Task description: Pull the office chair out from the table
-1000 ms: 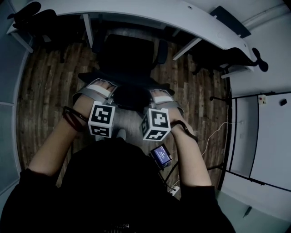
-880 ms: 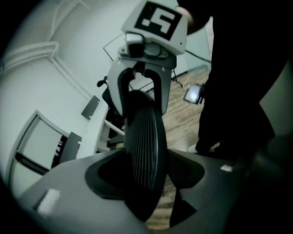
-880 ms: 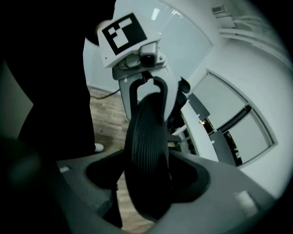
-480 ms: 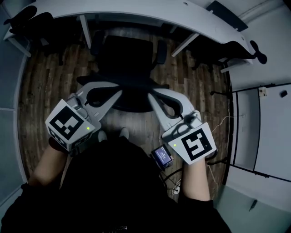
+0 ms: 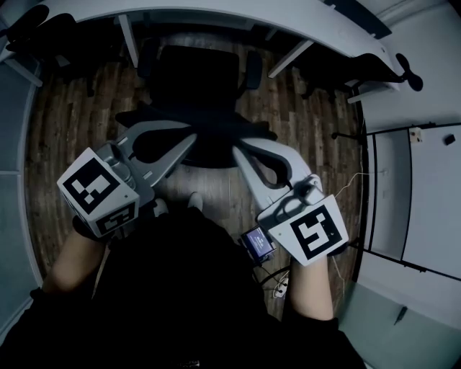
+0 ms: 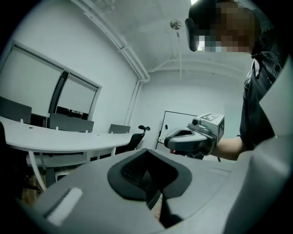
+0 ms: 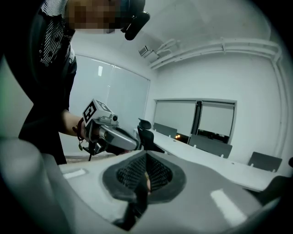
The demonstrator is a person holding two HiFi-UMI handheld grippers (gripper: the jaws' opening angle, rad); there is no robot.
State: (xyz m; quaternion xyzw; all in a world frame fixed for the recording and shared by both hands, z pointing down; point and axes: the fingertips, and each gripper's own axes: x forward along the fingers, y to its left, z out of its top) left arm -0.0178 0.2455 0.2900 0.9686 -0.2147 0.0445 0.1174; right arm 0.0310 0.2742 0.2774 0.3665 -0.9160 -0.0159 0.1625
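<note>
The black office chair [image 5: 198, 94] stands in front of me on the wood floor, its front under the curved white table [image 5: 216, 18]. In the head view both grippers are held up above the chair's back and touch nothing. My left gripper [image 5: 189, 138] points in from the left, shut and empty. My right gripper [image 5: 238, 151] points in from the right, also shut and empty. The left gripper view shows its own jaws [image 6: 147, 153] closed together, with the right gripper [image 6: 194, 137] across from it. In the right gripper view its jaws [image 7: 146, 157] meet, and the left gripper [image 7: 107, 132] is beyond them.
More black chairs stand at the table's far left [image 5: 43, 29] and right end [image 5: 374, 72]. A white board or cabinet [image 5: 425, 209] lines the right side. A small device with a blue screen [image 5: 257, 245] hangs near my right hand. A cable [image 5: 338, 216] trails on the floor.
A second ago both grippers were low at the chair's back with their marker cubes side by side. They have risen toward me, rolled outward and spread apart, jaws now together. Little differs since half a second ago.
</note>
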